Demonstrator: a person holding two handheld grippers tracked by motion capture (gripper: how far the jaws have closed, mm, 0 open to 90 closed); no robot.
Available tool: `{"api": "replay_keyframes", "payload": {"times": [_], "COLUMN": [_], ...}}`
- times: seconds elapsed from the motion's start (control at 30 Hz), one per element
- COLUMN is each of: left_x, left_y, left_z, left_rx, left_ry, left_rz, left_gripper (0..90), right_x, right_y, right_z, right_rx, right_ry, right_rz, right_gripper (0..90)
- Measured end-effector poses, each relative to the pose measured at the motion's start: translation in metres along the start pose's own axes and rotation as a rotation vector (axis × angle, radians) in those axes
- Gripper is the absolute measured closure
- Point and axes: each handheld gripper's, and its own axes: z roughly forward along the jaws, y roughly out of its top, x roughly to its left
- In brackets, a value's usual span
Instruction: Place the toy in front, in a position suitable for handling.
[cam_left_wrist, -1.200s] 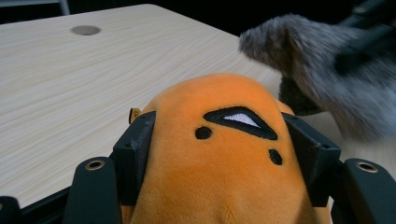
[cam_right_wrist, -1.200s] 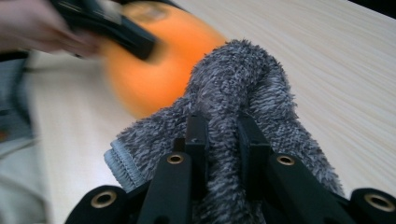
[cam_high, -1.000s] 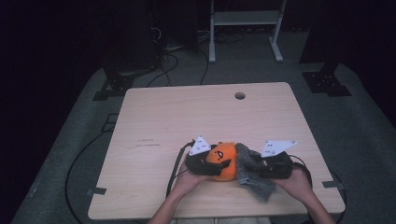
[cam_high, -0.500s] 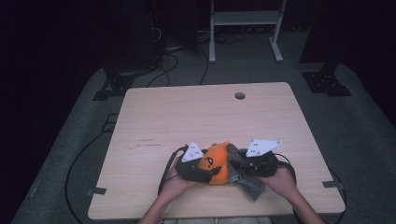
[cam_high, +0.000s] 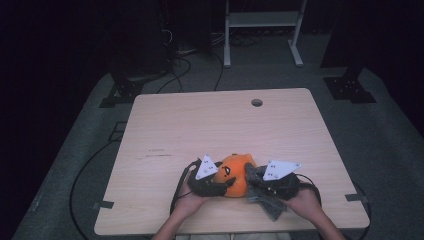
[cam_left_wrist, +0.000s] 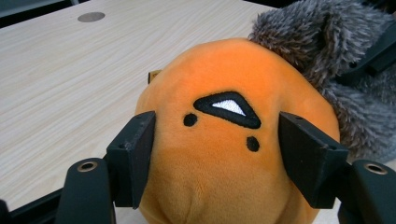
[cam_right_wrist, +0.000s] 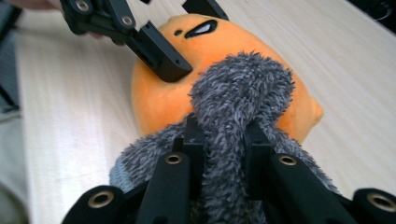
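Plush ball (cam_high: 235, 175) sits on the table (cam_high: 215, 125) near the front edge, approx mid-width. Fuzzy cloth (cam_high: 267, 200) lies just right of it, touching, partly draped up its right side. Left gripper (cam_high: 220, 187) is at the ball's left-front w/ a jaw on each side of the ball — right gripper (cam_high: 260, 187) is right of the ball, on the cloth, a fold between its jaws. Cable hole (cam_high: 256, 102) is well behind, toward the far edge, right of centre. Frame (cam_high: 262, 30) stands on the floor beyond the table.
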Motion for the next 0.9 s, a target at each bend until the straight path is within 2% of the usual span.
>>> {"api": "replay_keyframes", "payload": {"times": [0.03,0.1,0.17,0.2,0.23,0.27,0.33,0.4,0.43,0.47,0.5,0.57,0.6,0.67,0.73,0.8,0.9], "left_x": [0.002,0.003,0.001,0.0,-0.001,-0.001,0.002,0.006,0.007,0.007,0.007,0.008,0.009,0.01,0.013,0.017,0.019], "left_y": [0.0,-0.002,-0.001,0.0,0.001,0.001,0.002,0.004,0.005,0.004,0.001,-0.004,-0.005,-0.004,-0.004,-0.006,-0.006], "left_z": [-0.001,-0.002,0.0,0.001,0.003,0.004,0.003,-0.003,-0.008,-0.009,-0.009,-0.006,-0.005,-0.004,-0.004,-0.005,-0.006], "left_rx": [-0.001,0.002,0.003,0.004,0.005,0.002,0.007,-0.001,-0.01,-0.007,0.013,0.021,0.015,0.015,0.013,0.008,-0.002], "left_ry": [0.003,-0.004,-0.012,-0.015,-0.016,-0.013,-0.013,-0.038,-0.07,-0.075,-0.069,-0.076,-0.066,-0.049,-0.053,-0.065,-0.079], "left_rz": [-0.007,-0.016,-0.01,-0.002,0.0,-0.008,-0.031,-0.072,-0.093,-0.094,-0.085,-0.089,-0.097,-0.086,-0.098,-0.12,-0.145], "left_gripper": [32.0,33.0,33.1,33.0,32.8,32.6,31.3,21.9,16.4,11.7,12.0,24.7,28.2,34.3,36.9,37.8,37.5], "right_x": [-0.003,-0.015,-0.018,-0.013,-0.008,0.0,0.003,-0.004,-0.008,-0.012,-0.013,-0.016,-0.015,-0.006,0.005,0.007,-0.007], "right_y": [0.0,-0.008,-0.013,-0.013,-0.011,-0.006,0.001,-0.001,-0.004,-0.009,-0.011,-0.015,-0.014,-0.006,0.001,0.004,-0.006], "right_z": [-0.001,-0.005,-0.007,-0.007,-0.006,-0.004,0.001,0.002,0.002,0.002,0.001,0.0,0.0,0.002,0.004,0.004,-0.002], "right_rx": [0.006,0.022,0.026,0.02,0.007,-0.008,-0.004,-0.006,-0.004,-0.003,0.009,0.008,0.004,-0.008,-0.017,-0.005,0.026], "right_ry": [-0.009,-0.05,-0.047,-0.033,-0.018,0.007,-0.004,-0.014,-0.02,-0.026,-0.043,-0.04,-0.038,-0.032,-0.012,-0.033,-0.09], "right_rz": [0.007,0.065,0.083,0.087,0.075,0.041,0.014,0.044,0.069,0.093,0.094,0.112,0.113,0.076,0.013,-0.017,0.017], "right_gripper": [75.7,76.0,76.0,75.9,75.9,75.9,75.9,76.0,76.0,76.0,76.0,76.0,76.1,76.0,76.0,76.1,76.2]}}
